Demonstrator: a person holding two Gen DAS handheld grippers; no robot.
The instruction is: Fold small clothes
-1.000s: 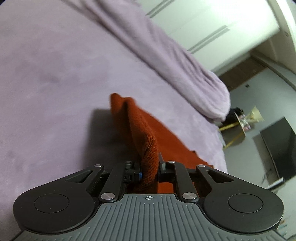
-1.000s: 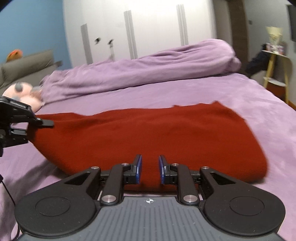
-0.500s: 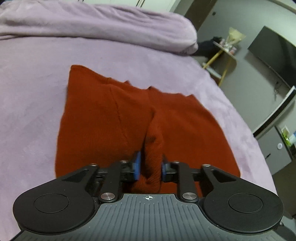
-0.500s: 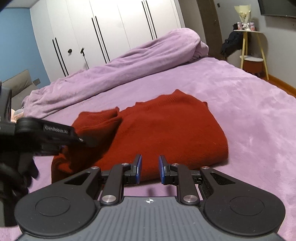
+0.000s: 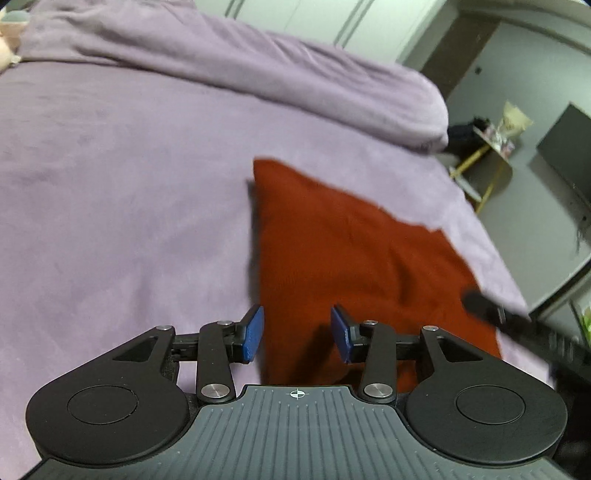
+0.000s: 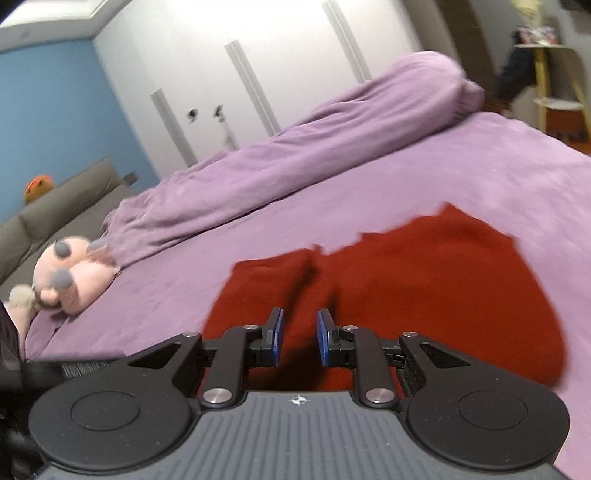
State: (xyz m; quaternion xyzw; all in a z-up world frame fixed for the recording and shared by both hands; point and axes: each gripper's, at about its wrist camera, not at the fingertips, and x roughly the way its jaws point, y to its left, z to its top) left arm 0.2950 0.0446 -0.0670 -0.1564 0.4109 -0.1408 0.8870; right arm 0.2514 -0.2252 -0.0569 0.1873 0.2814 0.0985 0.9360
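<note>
Left wrist view: left gripper (image 5: pixel 297 334) tilted down over the bed (image 5: pixel 110 192), jaws opening, blue pads (image 5: pixel 253 334) apart with nothing pinched between them. Red knitted garment (image 5: pixel 351 258) flat on the purple cover just ahead of the fingers and spreading forward and to the right; its left edge running away from the left pad, no cloth touching either pad as far as the blur allows. Bunched purple duvet (image 5: pixel 295 81) well beyond the garment, across the far side. A dark, blurred part of the other tool (image 5: pixel 517 325) low to the right of the gripper, over the garment's right corner. Yellow-legged stand (image 5: pixel 487 166) and white wardrobe doors (image 5: pixel 314 22) far off to the upper right. Right wrist view: right gripper (image 6: pixel 298 341) tilted down, jaws parted by a narrow gap, empty, no fabric clamped. Same red garment (image 6: pixel 424 288) directly ahead and to the right, folded into a loose block, one crease running straight forward from the gap. Pink plush toy (image 6: pixel 70 280) well to the left on the cover, next to the duvet's (image 6: pixel 295 158) end. Blue wall (image 6: pixel 55 122) and wardrobe (image 6: pixel 258 74) beyond; heavy motion blur throughout.
</note>
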